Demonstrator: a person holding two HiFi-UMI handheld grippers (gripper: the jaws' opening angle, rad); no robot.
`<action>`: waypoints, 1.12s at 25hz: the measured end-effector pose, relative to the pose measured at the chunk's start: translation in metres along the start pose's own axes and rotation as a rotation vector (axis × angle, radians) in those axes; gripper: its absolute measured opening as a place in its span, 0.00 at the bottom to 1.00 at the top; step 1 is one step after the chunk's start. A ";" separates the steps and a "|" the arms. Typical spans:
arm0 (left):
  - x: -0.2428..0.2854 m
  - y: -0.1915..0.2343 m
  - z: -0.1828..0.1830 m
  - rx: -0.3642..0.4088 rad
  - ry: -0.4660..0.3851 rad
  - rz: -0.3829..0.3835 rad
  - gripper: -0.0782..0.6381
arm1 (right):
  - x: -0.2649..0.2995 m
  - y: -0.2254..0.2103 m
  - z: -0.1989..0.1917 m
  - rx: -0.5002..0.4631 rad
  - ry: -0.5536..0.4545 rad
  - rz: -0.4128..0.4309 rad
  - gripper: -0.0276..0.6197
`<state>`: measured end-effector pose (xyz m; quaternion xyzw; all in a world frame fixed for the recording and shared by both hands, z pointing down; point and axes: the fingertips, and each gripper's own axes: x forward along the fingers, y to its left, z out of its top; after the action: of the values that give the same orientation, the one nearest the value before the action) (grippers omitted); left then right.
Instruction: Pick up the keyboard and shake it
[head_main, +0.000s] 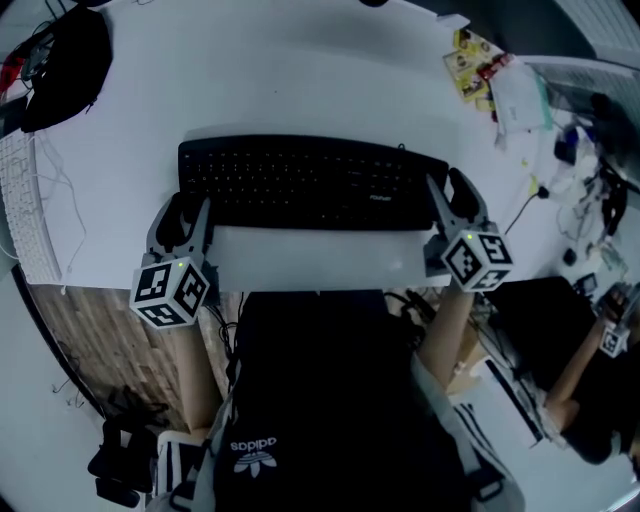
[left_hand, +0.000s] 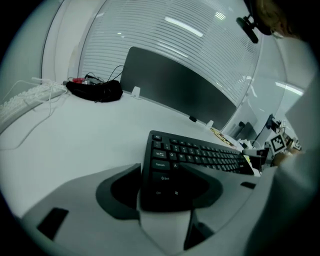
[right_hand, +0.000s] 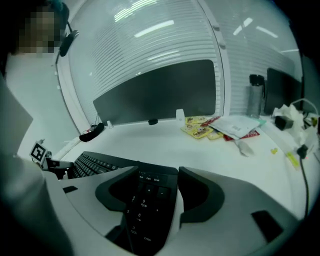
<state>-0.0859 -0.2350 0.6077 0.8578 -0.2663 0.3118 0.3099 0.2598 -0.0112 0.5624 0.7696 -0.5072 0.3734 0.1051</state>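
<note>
The left tool (head_main: 188, 212) and right tool (head_main: 450, 195) are sitting open around the ends of the keyboard (head_main: 310, 180), probably needing an even squeeze before lifting.

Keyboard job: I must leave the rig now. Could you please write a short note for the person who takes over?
Left gripper: open, jaws around the left end of the keyboard, not pressing on it.
Right gripper: open, jaws around the right end.
The keyboard lies flat on the table, not lifted.
Done: both grippers are in place at the ends.
To do: close both, lift the keyboard, shake it.
</note>
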 end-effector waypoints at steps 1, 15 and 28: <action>0.000 0.001 -0.001 -0.028 0.005 -0.003 0.41 | 0.002 -0.002 -0.004 0.019 0.020 0.007 0.40; 0.004 0.000 -0.001 0.016 0.036 -0.042 0.42 | 0.017 -0.007 -0.013 0.198 0.087 0.069 0.42; 0.002 0.001 -0.001 0.006 0.027 -0.050 0.42 | 0.011 0.003 0.000 0.204 0.034 0.096 0.42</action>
<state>-0.0851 -0.2354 0.6099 0.8608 -0.2395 0.3164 0.3186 0.2598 -0.0207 0.5693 0.7445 -0.5012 0.4407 0.0170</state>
